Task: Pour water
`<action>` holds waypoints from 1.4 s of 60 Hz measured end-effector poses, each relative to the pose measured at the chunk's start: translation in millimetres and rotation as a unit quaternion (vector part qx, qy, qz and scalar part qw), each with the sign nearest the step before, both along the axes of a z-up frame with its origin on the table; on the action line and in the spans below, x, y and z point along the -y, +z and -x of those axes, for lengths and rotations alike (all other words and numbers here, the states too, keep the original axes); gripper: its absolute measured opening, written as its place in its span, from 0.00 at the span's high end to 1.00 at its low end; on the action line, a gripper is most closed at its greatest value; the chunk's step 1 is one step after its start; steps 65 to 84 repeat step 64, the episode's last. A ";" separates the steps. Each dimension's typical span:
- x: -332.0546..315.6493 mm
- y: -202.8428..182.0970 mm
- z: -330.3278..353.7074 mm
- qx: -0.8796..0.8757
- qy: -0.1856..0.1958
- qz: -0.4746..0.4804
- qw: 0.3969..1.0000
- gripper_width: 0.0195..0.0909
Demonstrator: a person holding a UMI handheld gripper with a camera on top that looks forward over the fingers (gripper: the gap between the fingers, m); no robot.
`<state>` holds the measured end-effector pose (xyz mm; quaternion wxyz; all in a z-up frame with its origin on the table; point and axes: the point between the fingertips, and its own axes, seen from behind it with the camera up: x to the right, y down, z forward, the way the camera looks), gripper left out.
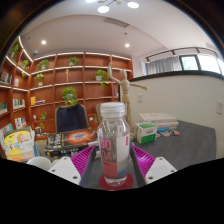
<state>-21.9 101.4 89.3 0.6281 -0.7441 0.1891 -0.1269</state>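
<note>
A clear plastic water bottle [114, 140] with a white cap and a red-lettered label stands upright between my fingers. Its base rests on a red round coaster [112, 189] on the grey table. My gripper [114, 165] is shut on the bottle: the pink pads [88, 160] lie against its left and right sides with no gap showing. The bottle is partly filled with water. No cup or glass can be made out.
The grey table [185, 145] stretches beyond the bottle, with a green-and-white box [148, 131] to its right. Colourful clutter [18, 142] lies at the left. Further back stand a dark chair [70, 118] and a wooden shelf wall [70, 80] with plants.
</note>
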 end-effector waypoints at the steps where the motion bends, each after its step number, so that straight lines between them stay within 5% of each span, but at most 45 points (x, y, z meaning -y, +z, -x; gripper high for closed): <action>1: 1.8 -1.6 2.6 -0.001 0.003 0.004 1.000 0.26; 19: 89.7 20.2 47.1 0.018 0.056 0.036 0.998 0.12; 37: 191.3 66.2 60.4 0.024 0.112 0.020 0.993 0.10; 84: 242.8 80.7 63.2 0.006 0.119 -0.008 0.993 0.11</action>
